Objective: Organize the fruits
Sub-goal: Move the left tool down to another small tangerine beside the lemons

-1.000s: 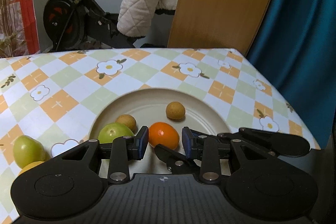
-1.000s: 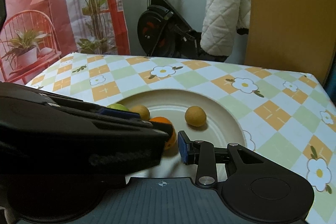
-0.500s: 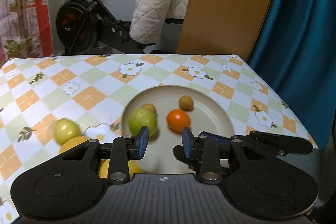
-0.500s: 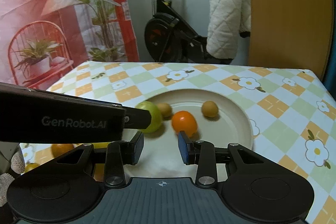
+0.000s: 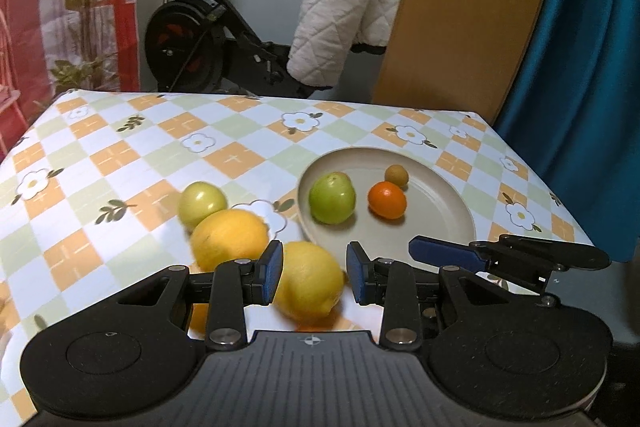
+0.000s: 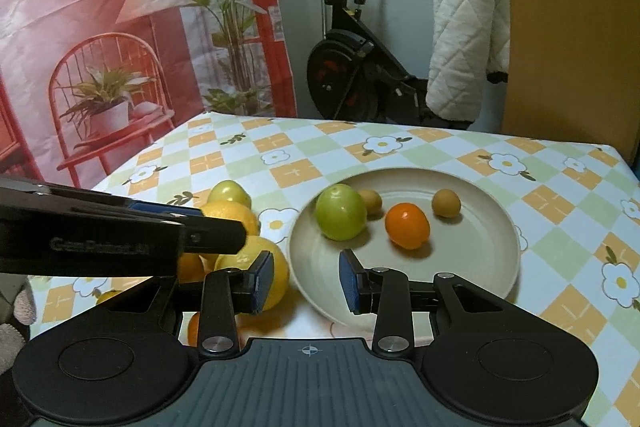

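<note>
A cream plate (image 5: 440, 199) (image 6: 480, 259) holds a green fruit (image 5: 332, 198) (image 6: 341, 213), a small orange (image 5: 387, 200) (image 6: 407, 225) and small brown fruits (image 5: 396, 175) (image 6: 446, 203). Left of the plate, on the table, lie a yellow lemon (image 5: 310, 281) (image 6: 276, 267), a larger yellow-orange fruit (image 5: 229, 239) and another green fruit (image 5: 202, 202) (image 6: 229, 191). My left gripper (image 5: 314, 277) is open, with the lemon between its fingers but apart from them. My right gripper (image 6: 306, 281) is open and empty at the plate's near left rim.
The table has a checked flower cloth (image 5: 120, 163). Its right edge (image 5: 568, 207) borders a blue curtain. An exercise bike (image 5: 200, 43) and a wooden panel (image 5: 460, 7) stand behind. More orange fruit (image 6: 192, 267) lies under the left gripper in the right wrist view.
Both grippers pulled back and left from the plate. The left gripper now frames the lemon outside the plate. The small orange stays on the plate.
</note>
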